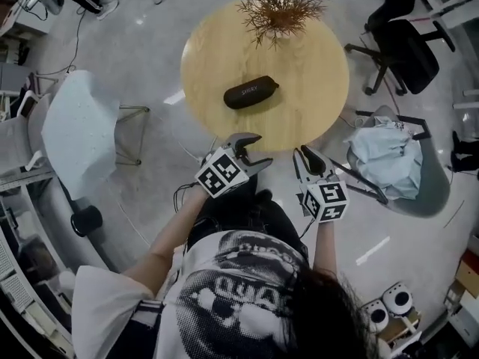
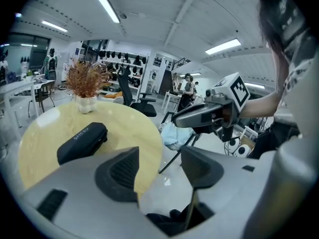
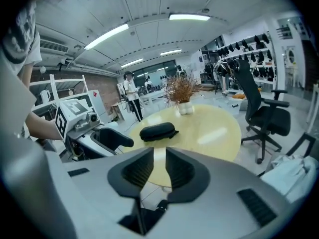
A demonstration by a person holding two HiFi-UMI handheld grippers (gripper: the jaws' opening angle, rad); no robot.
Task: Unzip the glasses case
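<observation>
A black zipped glasses case lies near the middle of a round wooden table. Both grippers hover short of the table's near edge, apart from the case. My left gripper is open with nothing between its wide-set jaws. My right gripper stands with a narrow gap between its jaws and holds nothing. In the left gripper view the case is ahead to the left of the left gripper, and the right gripper shows at the right. In the right gripper view the case lies just beyond the right gripper.
A vase of dried branches stands at the table's far edge. A white chair is at the left, a black office chair at the far right, and a chair with pale cloth at the near right. A person stands in the background.
</observation>
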